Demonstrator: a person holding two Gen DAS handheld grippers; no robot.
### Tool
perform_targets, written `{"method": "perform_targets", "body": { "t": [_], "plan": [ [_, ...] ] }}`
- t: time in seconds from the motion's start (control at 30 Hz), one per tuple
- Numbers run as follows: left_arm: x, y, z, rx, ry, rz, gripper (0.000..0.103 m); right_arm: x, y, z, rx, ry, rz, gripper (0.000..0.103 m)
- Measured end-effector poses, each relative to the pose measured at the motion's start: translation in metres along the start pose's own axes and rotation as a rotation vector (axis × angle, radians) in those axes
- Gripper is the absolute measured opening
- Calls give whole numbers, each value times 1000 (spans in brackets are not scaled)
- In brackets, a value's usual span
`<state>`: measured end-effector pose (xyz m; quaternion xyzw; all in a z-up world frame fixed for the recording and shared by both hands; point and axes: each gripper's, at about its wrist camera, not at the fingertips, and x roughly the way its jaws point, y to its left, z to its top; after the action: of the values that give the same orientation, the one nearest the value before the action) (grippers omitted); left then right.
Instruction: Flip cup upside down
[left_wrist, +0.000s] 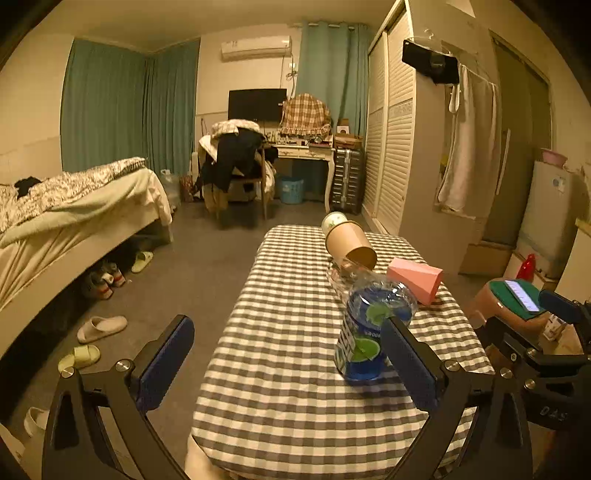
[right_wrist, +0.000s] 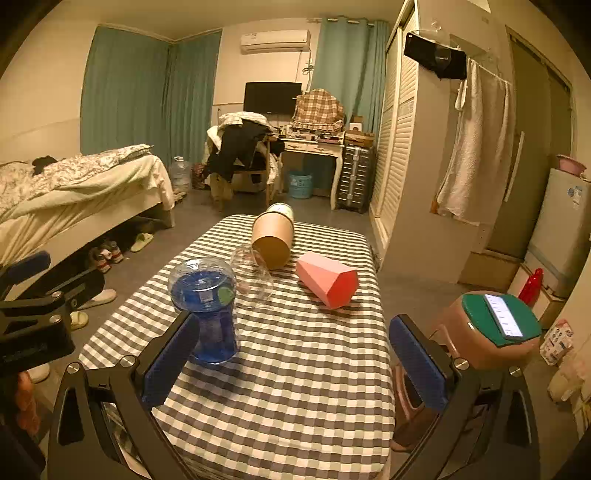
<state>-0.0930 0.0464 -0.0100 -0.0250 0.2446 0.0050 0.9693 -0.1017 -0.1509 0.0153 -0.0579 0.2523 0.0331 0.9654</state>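
On the checked table (right_wrist: 295, 369) a blue-labelled clear plastic cup (right_wrist: 205, 310) stands on end, closed end apparently up. Beyond it three cups lie on their sides: a clear glass (right_wrist: 253, 275), a brown paper cup (right_wrist: 273, 236) and a pink faceted cup (right_wrist: 327, 278). A white cup (right_wrist: 282, 211) sits behind the brown one. My right gripper (right_wrist: 295, 362) is open and empty over the near table, its left finger overlapping the blue cup. My left gripper (left_wrist: 288, 362) is open and empty, and the blue cup (left_wrist: 373, 325) is just past its right fingertip.
A brown stool with a green top and a lit phone (right_wrist: 495, 317) stands right of the table. A bed (right_wrist: 74, 192) and slippers (left_wrist: 101, 328) are on the left. The wardrobe (right_wrist: 402, 147) and a red bottle (right_wrist: 532, 288) are on the right.
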Motion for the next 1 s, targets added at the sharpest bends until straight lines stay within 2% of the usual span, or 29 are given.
{"method": "perform_targets", "body": {
  "t": [0.13, 1.0],
  "plan": [
    [-3, -1, -1, 14, -11, 24, 103, 1, -2, 1, 13, 6, -16, 103],
    [-11, 2, 1, 3, -19, 33, 103, -4, -8, 3, 44, 10, -37, 103]
  ]
}}
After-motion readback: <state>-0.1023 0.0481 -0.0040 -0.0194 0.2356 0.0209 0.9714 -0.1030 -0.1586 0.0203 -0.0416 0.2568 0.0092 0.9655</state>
